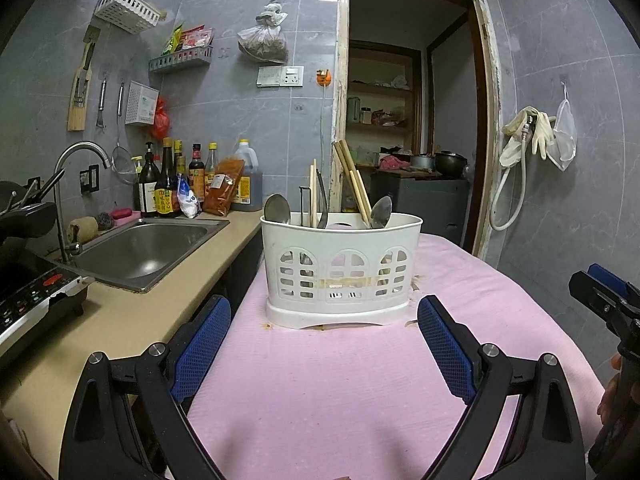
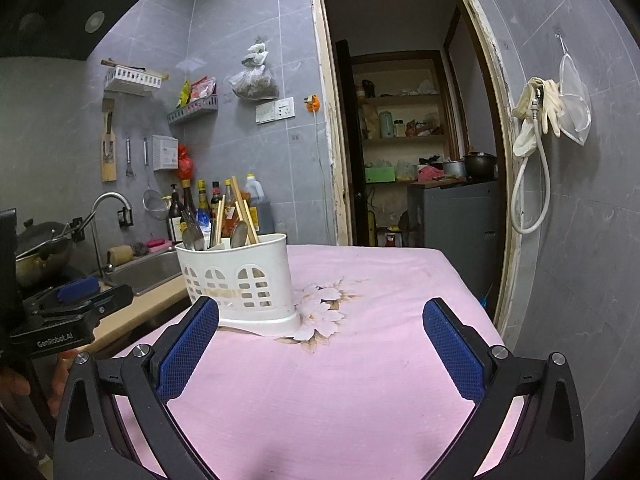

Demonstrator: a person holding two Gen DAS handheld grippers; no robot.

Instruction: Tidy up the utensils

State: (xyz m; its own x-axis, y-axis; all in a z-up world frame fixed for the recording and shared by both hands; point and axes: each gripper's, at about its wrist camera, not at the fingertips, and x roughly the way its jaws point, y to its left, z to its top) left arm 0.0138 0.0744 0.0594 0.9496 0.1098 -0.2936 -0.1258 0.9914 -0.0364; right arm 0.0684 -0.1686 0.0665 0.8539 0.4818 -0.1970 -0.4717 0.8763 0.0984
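A white plastic utensil caddy [image 1: 340, 272] stands on the pink tablecloth [image 1: 320, 380]. It holds two metal spoons [image 1: 277, 209], wooden chopsticks [image 1: 352, 180] and a dark utensil, all upright. The caddy also shows in the right wrist view [image 2: 236, 276], to the left of centre. My left gripper [image 1: 324, 316] is open and empty, just in front of the caddy. My right gripper [image 2: 320, 320] is open and empty, to the right of the caddy; it also shows at the right edge of the left wrist view [image 1: 604, 292].
A steel sink [image 1: 148, 248] with a tap sits in the beige counter [image 1: 120, 320] to the left. Sauce bottles [image 1: 180, 184] stand behind it. An induction cooker [image 1: 28, 296] is at far left. An open doorway [image 1: 412, 120] lies behind the table.
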